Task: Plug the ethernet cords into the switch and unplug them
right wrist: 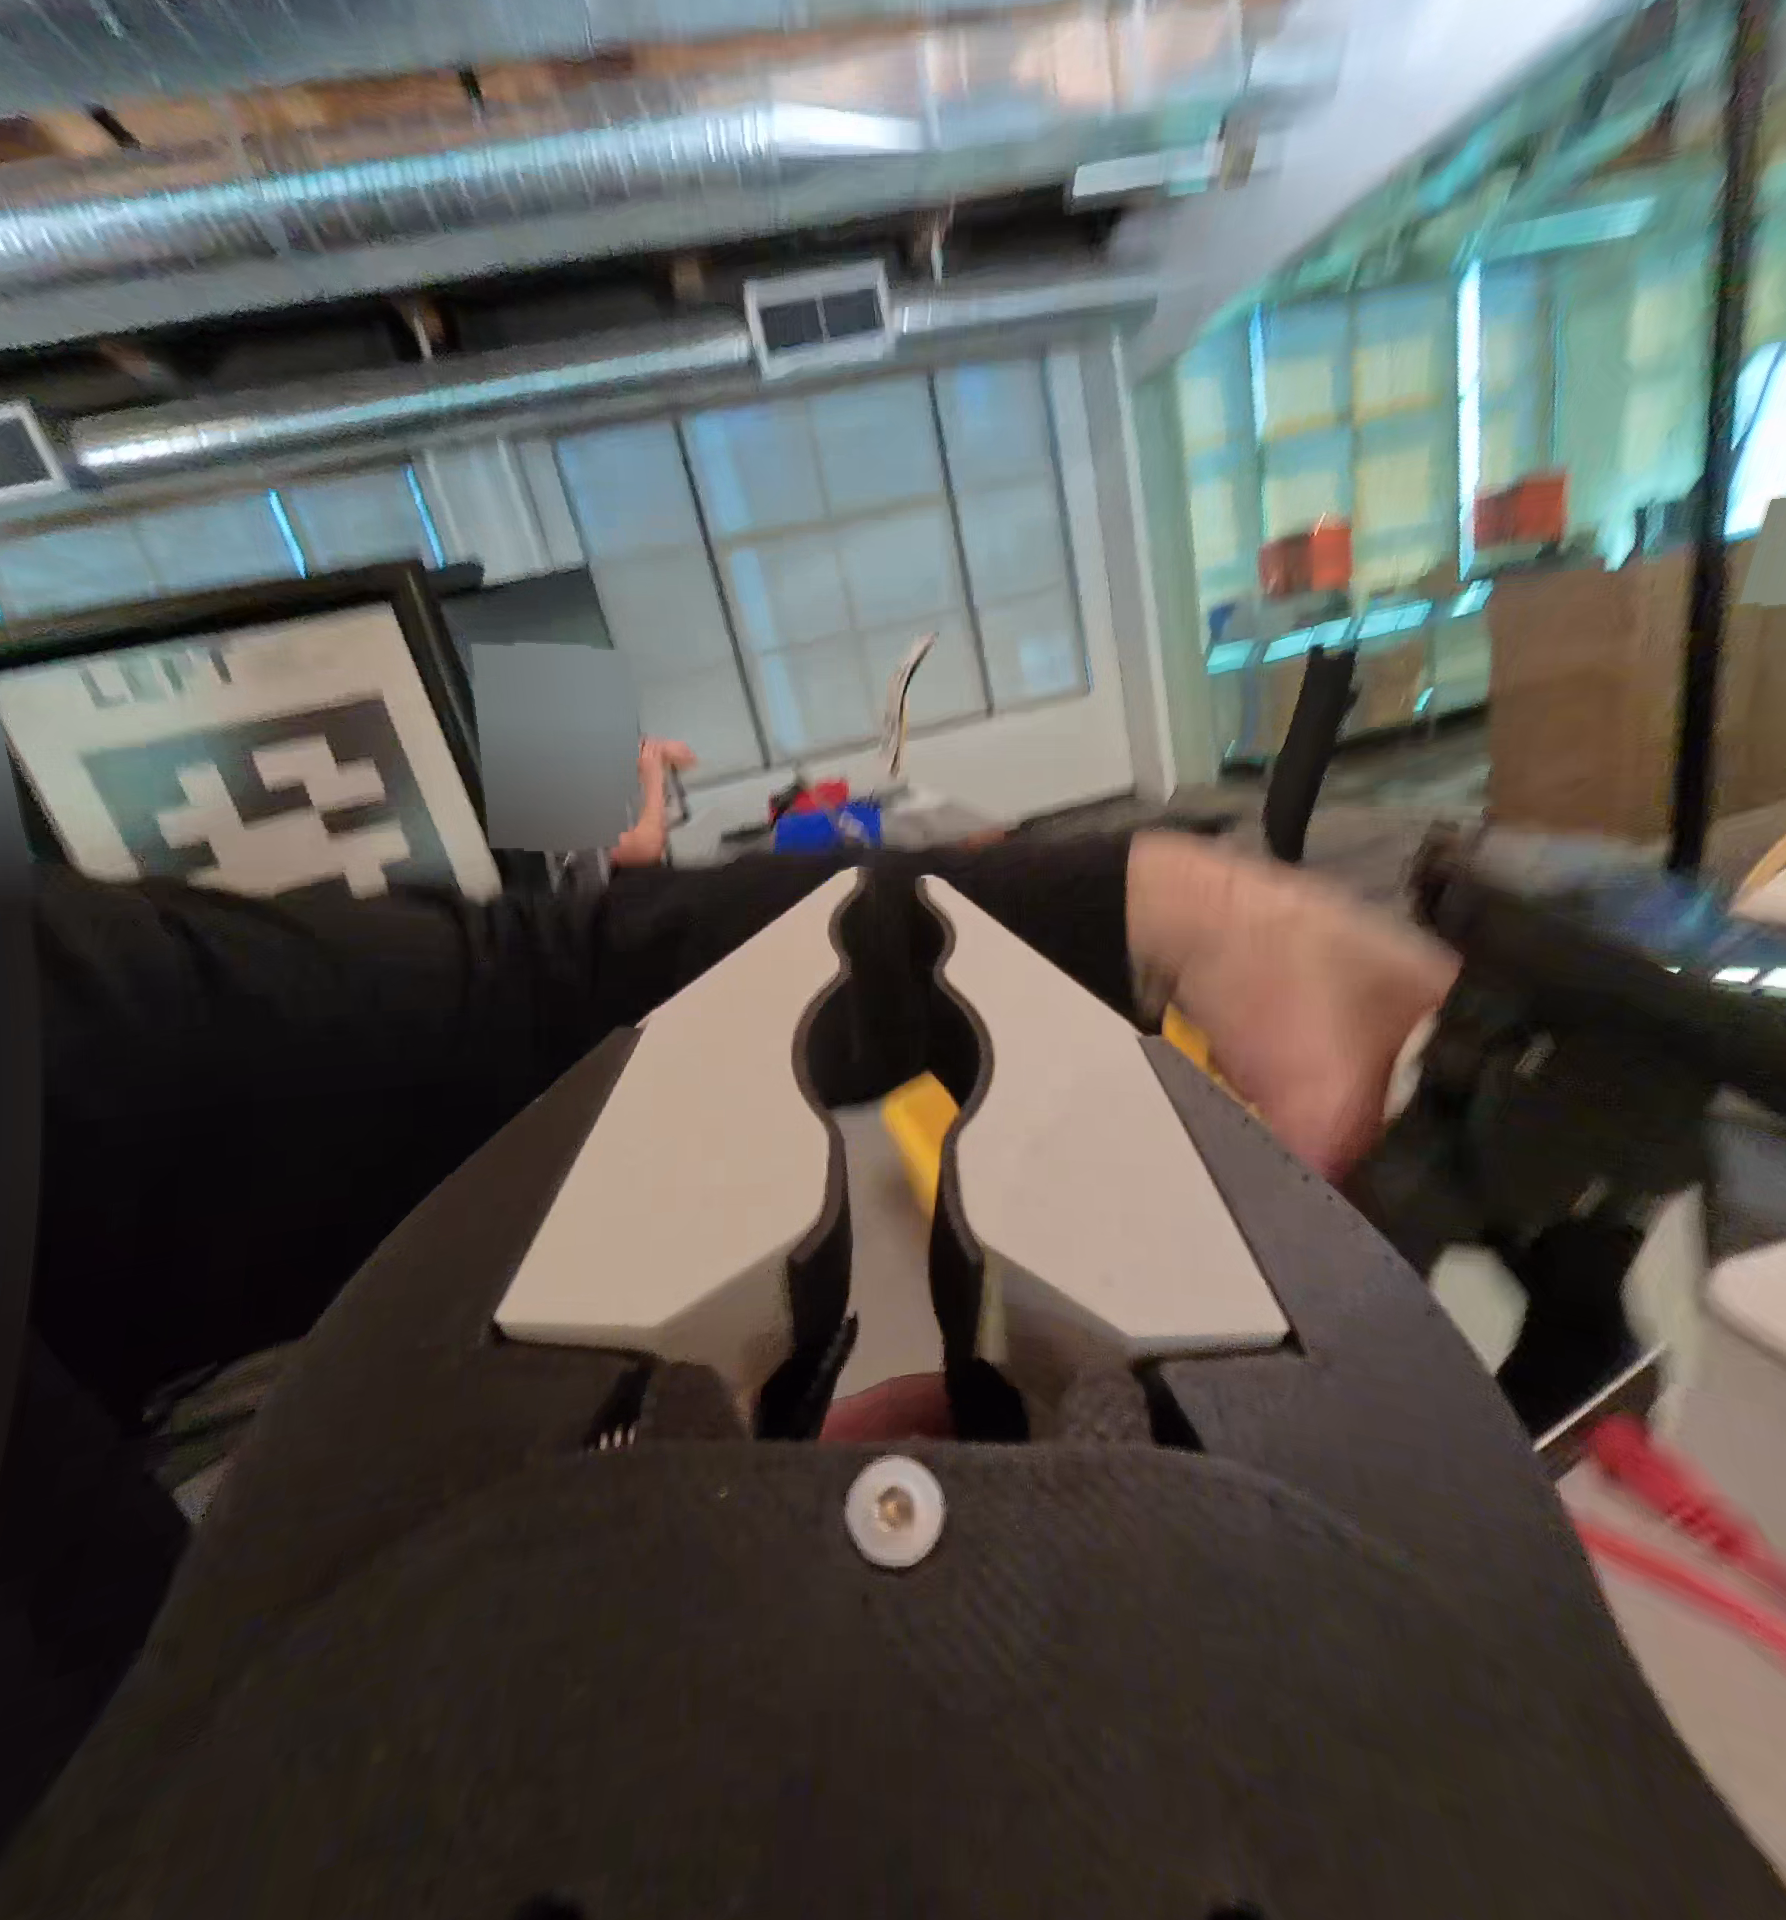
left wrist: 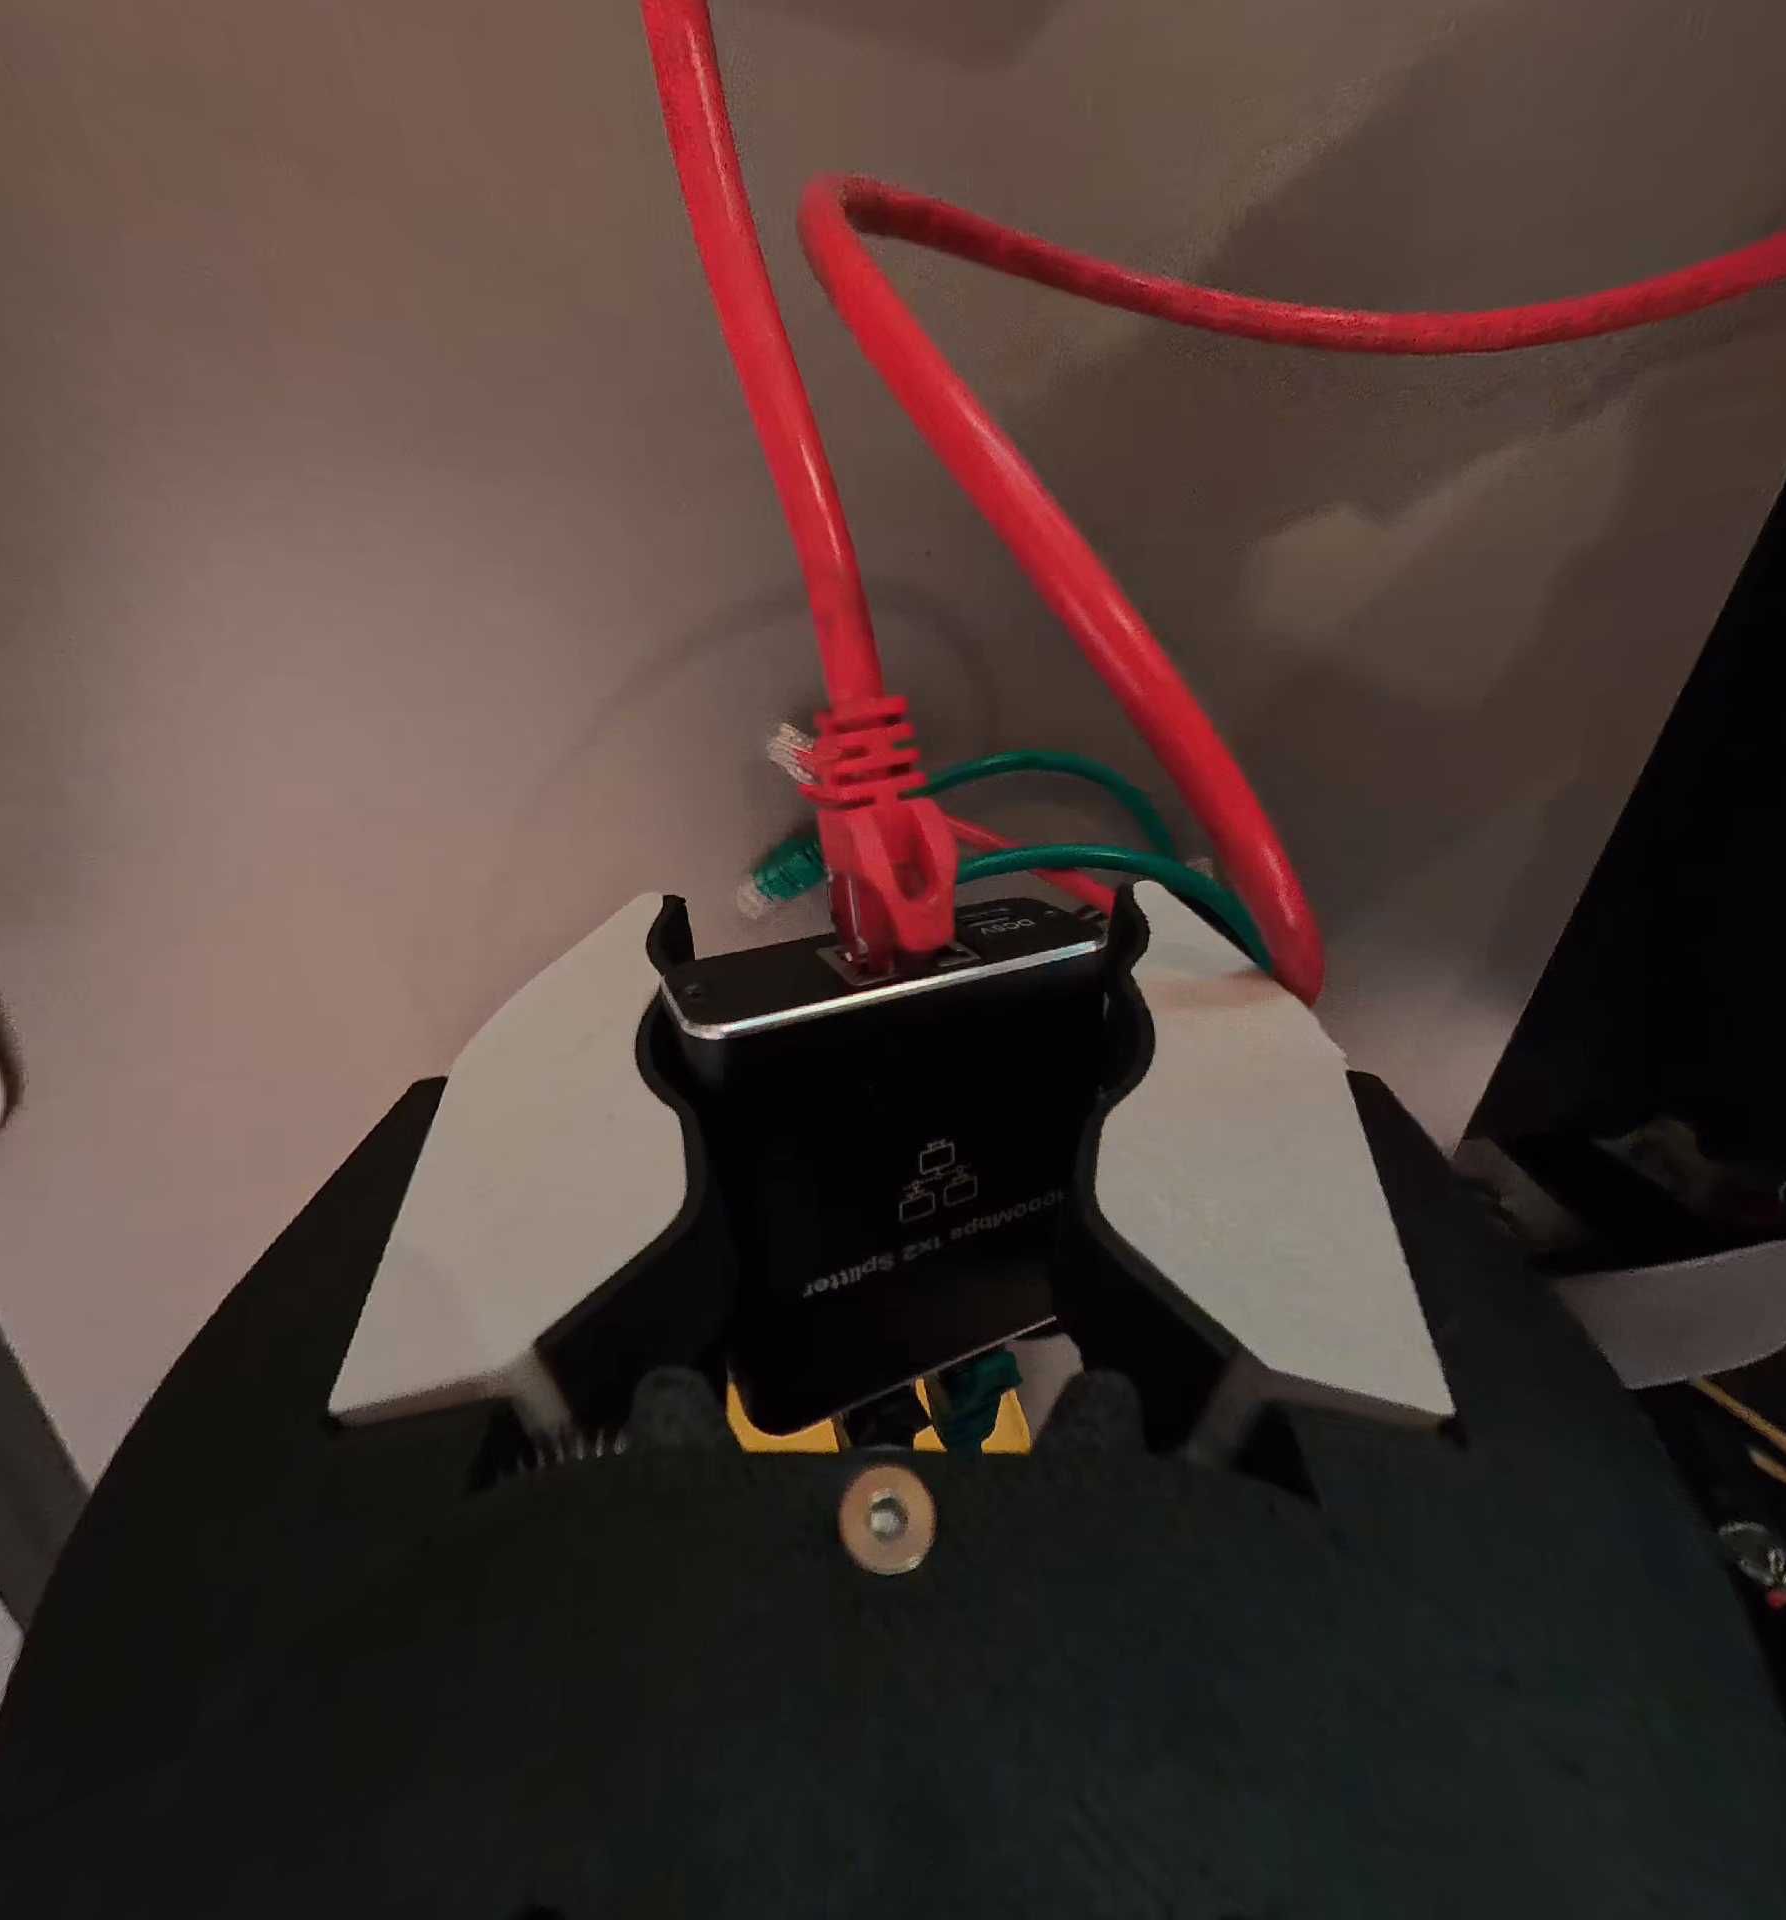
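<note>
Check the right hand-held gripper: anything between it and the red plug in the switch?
Can't tell. The right hand-held gripper, nearly shut and empty, faces the room. The red plug sits in the switch, clamped by the left hand-held gripper.

Industrial-style workshop or lab space. Exposed silver ductwork (right wrist: pixel 432 416) and ceiling vents (right wrist: pixel 818 312) overhead. Large gridded windows (right wrist: pixel 868 561) along far wall. Fiducial marker board (right wrist: pixel 245 769) propped at left. Cardboard boxes (right wrist: pixel 1595 707) stacked at right. Cluttered benches; background blurred.
</note>
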